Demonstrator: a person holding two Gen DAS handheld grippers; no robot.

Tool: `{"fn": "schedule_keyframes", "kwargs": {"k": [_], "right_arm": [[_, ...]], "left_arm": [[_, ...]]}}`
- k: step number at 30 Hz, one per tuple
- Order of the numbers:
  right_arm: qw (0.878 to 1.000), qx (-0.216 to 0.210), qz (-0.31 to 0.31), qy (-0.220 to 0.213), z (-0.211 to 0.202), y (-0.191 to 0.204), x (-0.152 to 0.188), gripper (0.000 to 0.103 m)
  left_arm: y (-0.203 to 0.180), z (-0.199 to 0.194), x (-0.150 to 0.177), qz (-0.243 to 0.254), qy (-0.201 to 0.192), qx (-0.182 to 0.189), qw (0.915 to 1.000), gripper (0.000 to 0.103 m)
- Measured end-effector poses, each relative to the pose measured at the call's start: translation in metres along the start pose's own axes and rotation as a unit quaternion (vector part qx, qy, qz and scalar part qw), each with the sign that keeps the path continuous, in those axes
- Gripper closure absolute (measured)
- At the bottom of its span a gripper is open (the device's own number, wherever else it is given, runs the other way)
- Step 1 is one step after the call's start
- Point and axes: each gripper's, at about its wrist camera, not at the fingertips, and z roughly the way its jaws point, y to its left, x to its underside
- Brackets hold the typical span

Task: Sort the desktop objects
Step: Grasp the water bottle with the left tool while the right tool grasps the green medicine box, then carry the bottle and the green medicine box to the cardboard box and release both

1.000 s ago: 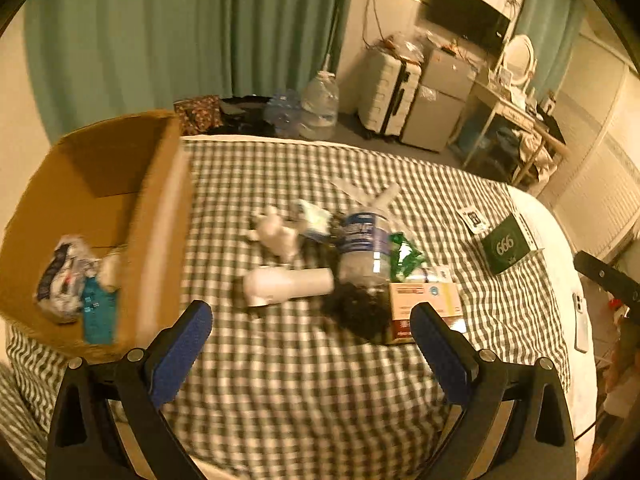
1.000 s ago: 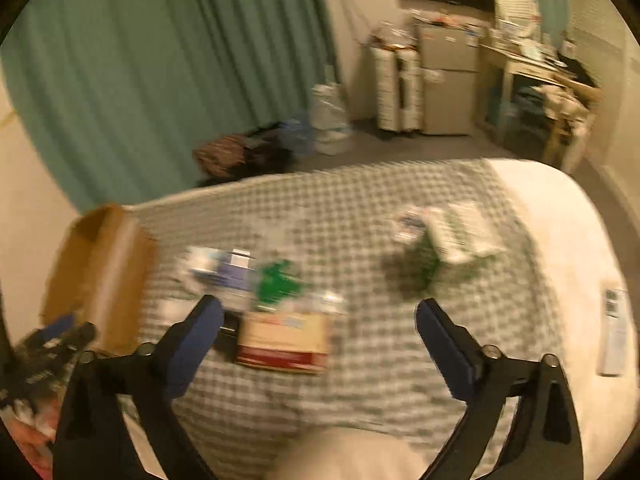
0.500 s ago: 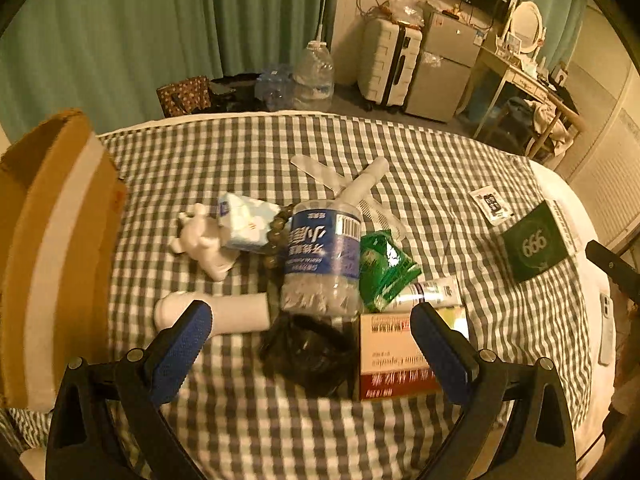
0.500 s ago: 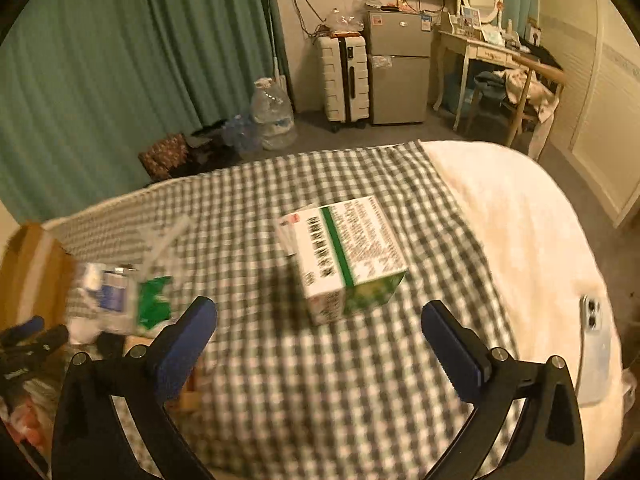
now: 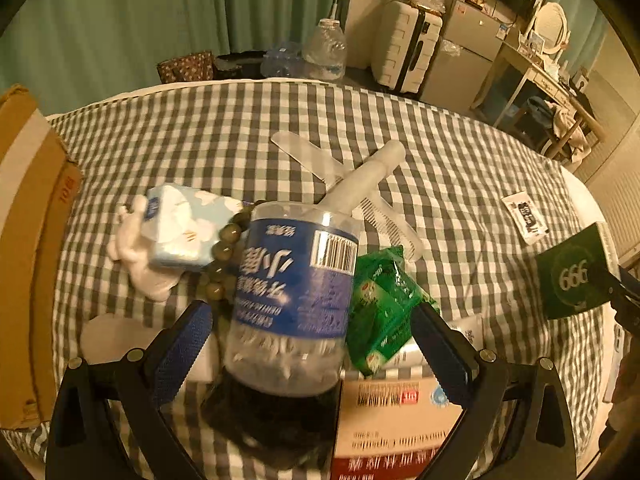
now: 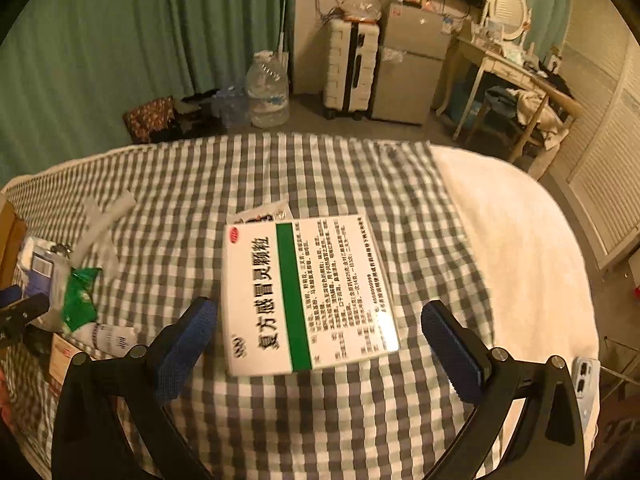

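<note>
Hovering low over the pile, the left gripper [image 5: 308,354] has its blue-padded jaws spread wide with nothing pinched, and the plastic bottle [image 5: 294,300] with the blue label lies right between them, its base pointing away and its dark cap end down near the camera. Just right of the bottle, close to the right finger, sits a crinkly green packet [image 5: 382,304], and below that finger there's an orange-and-white medicine carton [image 5: 390,420]. Off to the left of the bottle are a string of olive beads [image 5: 224,248], a blue tissue pack [image 5: 182,228] resting on a little white figurine [image 5: 140,268], and a white tube-shaped thing [image 5: 116,338] just outside the left finger. Beyond the bottle, a clear comb [image 5: 384,220] and a frosted tube [image 5: 362,178] lie crossed on the checked cloth [image 5: 200,136]. Far left is the cardboard box [image 5: 24,240]; far right, a dark green box marked 666 [image 5: 574,276] and a small sachet [image 5: 526,216]. Meanwhile the right gripper [image 6: 320,338] is also spread open and empty, with the white and green medicine box [image 6: 308,292] lying flat on the cloth between its fingers, neither pad touching it as far as I can tell. A phone [image 6: 584,384] lies out past its right finger.
</note>
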Motion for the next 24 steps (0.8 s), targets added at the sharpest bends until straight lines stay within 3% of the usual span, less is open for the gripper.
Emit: {"fn": "schedule_keyframes", "kwargs": {"k": [4,6,8,9,10,17,24], "right_arm": [[1.0,-0.007,0.014,-0.005,0.013,-0.008,0.001,0.001],[0.999,-0.027,0.028,0.003,0.018,-0.012,0.001,0.009],[0.998,-0.053,0.045,0.004,0.019,-0.017,0.003,0.019],[0.997,-0.061,0.052,0.003,0.019,-0.019,0.004,0.022],[0.997,-0.058,0.055,0.003,0.018,-0.02,0.004,0.022],[0.998,-0.045,0.049,-0.022,-0.003,-0.018,0.009,0.023],[0.998,-0.04,0.035,-0.032,-0.046,-0.012,0.008,0.023]], "left_arm": [[-0.005,0.01,-0.003,0.02,-0.007,-0.019,0.9996,0.001],[-0.008,0.014,-0.006,0.031,-0.008,-0.024,0.9992,0.007],[-0.01,0.017,-0.008,0.044,-0.001,-0.017,0.9989,0.025],[-0.01,0.017,-0.009,0.051,0.001,-0.018,0.9985,0.028],[-0.008,0.016,-0.01,0.054,-0.003,-0.023,0.9983,0.04],[0.009,-0.001,-0.014,0.057,-0.018,-0.017,0.9981,0.04],[0.021,-0.061,-0.025,0.043,-0.063,0.013,0.997,0.04]]}}
